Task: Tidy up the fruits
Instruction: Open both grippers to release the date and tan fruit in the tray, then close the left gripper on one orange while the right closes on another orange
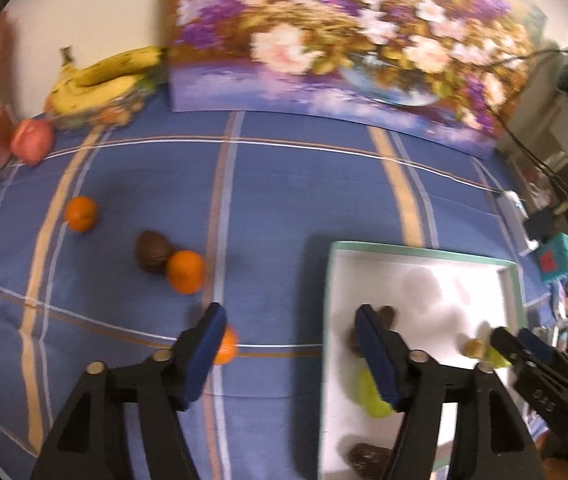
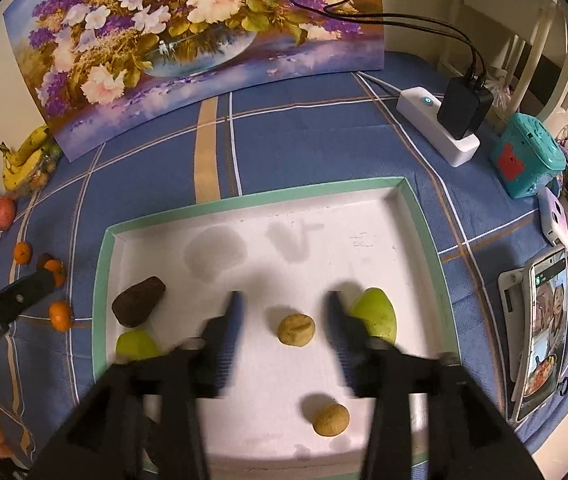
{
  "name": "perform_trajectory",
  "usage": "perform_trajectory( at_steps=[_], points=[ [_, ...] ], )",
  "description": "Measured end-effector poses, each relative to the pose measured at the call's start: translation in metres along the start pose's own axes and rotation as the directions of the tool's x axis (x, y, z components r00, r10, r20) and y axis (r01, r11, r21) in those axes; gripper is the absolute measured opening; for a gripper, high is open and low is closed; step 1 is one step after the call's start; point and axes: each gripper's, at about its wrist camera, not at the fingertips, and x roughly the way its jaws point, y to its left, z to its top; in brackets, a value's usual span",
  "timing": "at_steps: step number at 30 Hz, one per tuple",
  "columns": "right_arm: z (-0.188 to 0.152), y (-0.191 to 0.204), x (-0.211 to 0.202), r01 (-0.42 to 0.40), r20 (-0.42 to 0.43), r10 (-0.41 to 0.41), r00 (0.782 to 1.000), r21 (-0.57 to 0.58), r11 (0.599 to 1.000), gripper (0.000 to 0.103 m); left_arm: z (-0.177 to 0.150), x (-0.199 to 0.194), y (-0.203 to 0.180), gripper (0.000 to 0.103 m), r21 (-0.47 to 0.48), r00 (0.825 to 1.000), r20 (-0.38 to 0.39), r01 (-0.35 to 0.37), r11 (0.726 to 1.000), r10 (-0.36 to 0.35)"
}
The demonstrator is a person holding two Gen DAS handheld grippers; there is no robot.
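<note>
- Left gripper (image 1: 289,322): jaws spread, nothing between them, above the tray's (image 2: 244,199) left edge.
- Right gripper (image 2: 284,314): jaws spread, empty, over a tan fruit (image 2: 296,329) in the tray.

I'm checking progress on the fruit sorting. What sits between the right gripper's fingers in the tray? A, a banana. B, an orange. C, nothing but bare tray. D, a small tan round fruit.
D: in the right wrist view a small tan fruit lies on the white tray between the open fingers of the right gripper, untouched.
</note>
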Motion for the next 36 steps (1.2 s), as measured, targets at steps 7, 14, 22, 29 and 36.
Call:
perform_trajectory(
  at_steps=[7, 14, 22, 29, 36],
  points=[
    [-0.001, 0.005, 0.0, 0.019, 0.001, -0.019, 1.0, -0.01, 1.0, 0.068, -0.001, 0.003, 0.034, 0.1, -0.04, 0.994, -0.003, -0.106, 0.994, 0.106],
    [-0.002, 0.014, 0.003, 0.026, -0.007, -0.026, 1.0, -0.019, 0.999, 0.087, 0.001, -0.005, 0.053, 0.103, -0.021, 0.982, 0.017, -0.19, 0.982, 0.19],
    [-0.003, 0.035, 0.001, 0.022, 0.018, -0.021, 1.0, -0.046, 0.999, 0.09, 0.006, -0.021, 0.082, 0.103, -0.024, 0.967, 0.056, -0.246, 0.969, 0.247],
    [-0.001, 0.065, -0.002, -0.003, 0.017, 0.004, 1.0, -0.073, 0.997, 0.09, 0.006, -0.036, 0.124, 0.103, -0.095, 0.962, 0.065, -0.259, 0.961, 0.266],
    [-0.007, 0.108, 0.0, -0.023, 0.024, 0.027, 0.999, -0.151, 0.988, 0.09, 0.003, -0.05, 0.164, 0.103, -0.161, 0.953, 0.068, -0.28, 0.946, 0.294]
  ],
)
